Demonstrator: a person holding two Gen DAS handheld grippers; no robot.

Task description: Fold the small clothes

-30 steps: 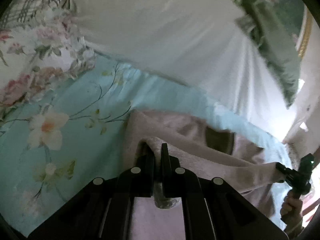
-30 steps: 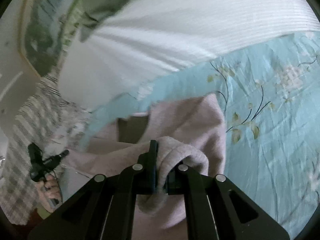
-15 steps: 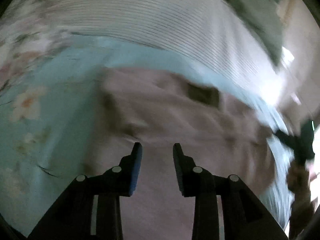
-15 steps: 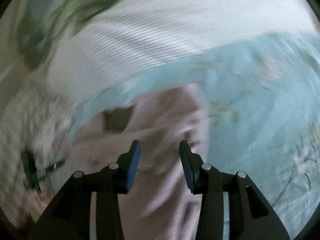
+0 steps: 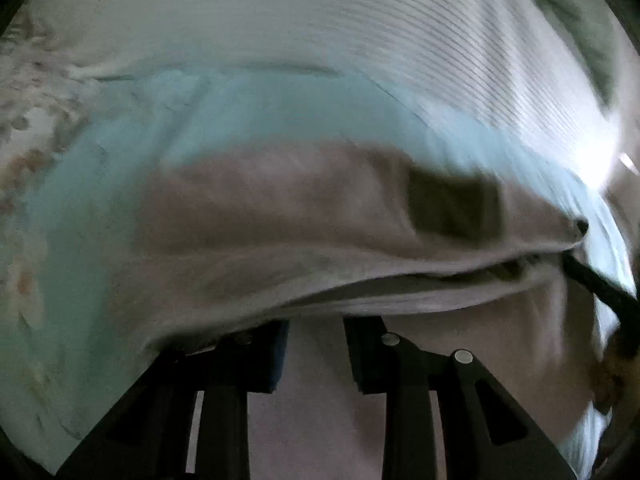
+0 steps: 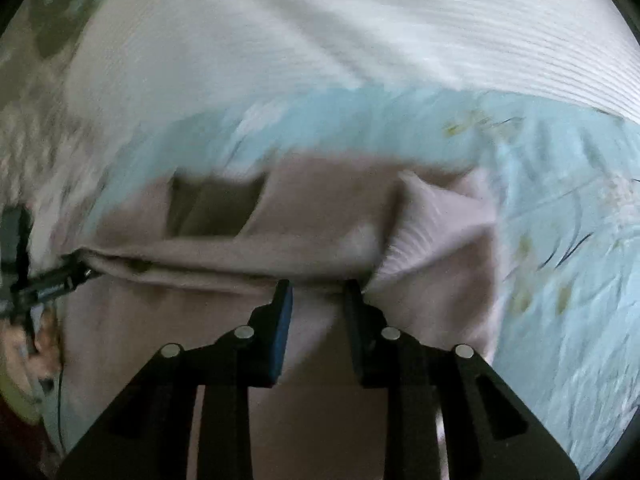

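A pale pink garment (image 5: pixel 280 216) with a dark square patch (image 5: pixel 452 208) lies folded on the bed; both views are blurred. My left gripper (image 5: pixel 316 328) sits low at its near fold. The jaws stand apart and are closing, their tips tucked under the fold's edge, with only flat pink cloth showing in the gap. In the right wrist view the garment (image 6: pixel 320 208) shows the same patch (image 6: pixel 216 208). My right gripper (image 6: pixel 318 292) touches the fold's edge, its jaws apart and closing, no cloth pinched. Each view catches the other gripper at the fold's far end.
The garment rests on a light blue floral sheet (image 6: pixel 560 200) that extends left (image 5: pixel 240 112) in the left wrist view. A white ribbed pillow or duvet (image 5: pixel 320 20) rises just behind it. A person's hand (image 6: pixel 32 344) shows at the left edge.
Both grippers let go of the pink cloth they pinched a second ago and opened. They then moved forward and down to the fold's edge, with jaws narrower than half a second ago.
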